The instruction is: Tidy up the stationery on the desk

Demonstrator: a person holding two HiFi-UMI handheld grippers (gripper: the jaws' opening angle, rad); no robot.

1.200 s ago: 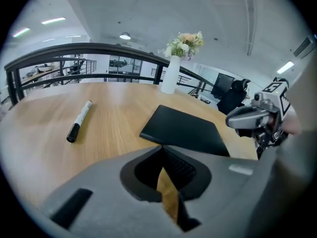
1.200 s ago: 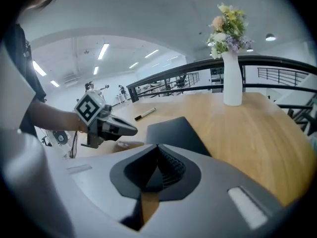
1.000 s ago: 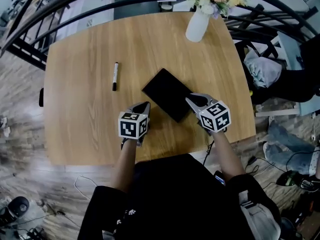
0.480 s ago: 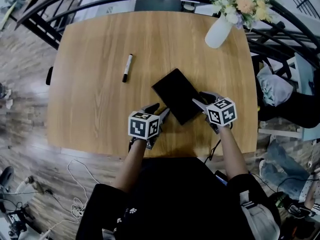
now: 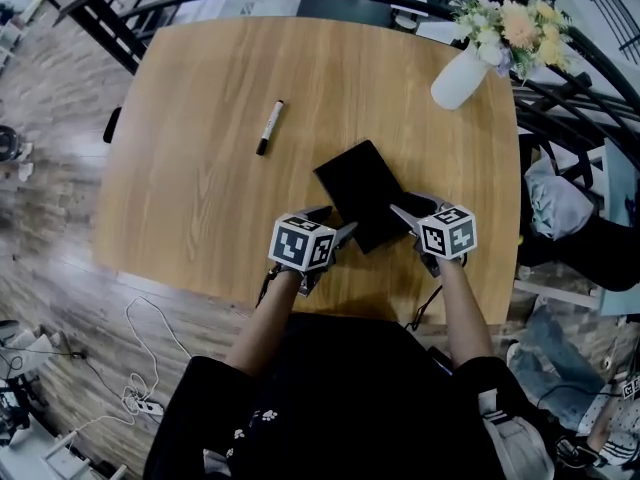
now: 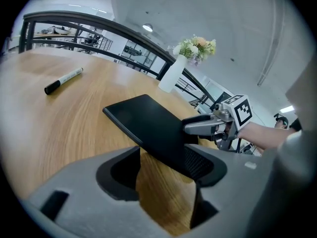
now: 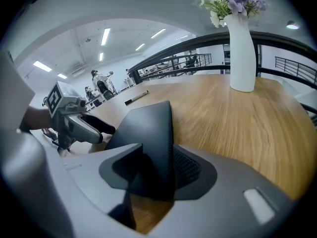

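The black notebook (image 5: 362,193) lies on the counter (image 5: 200,168), low and centre in the head view, its long axis running upper left to lower right. My left tongs (image 5: 335,220) and right tongs (image 5: 412,208) have just been opening and stand wide. Only the gripper views show a near corner loose between each pair.

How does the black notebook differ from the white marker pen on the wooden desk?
The flat black rectangular notebook is a broad slab; the white marker pen with a black cap is a slim stick. The notebook is one colour; the marker shows two. The notebook lies near the front edge of the wooden desk; the marker lies further back and left. Both rest on the desk.
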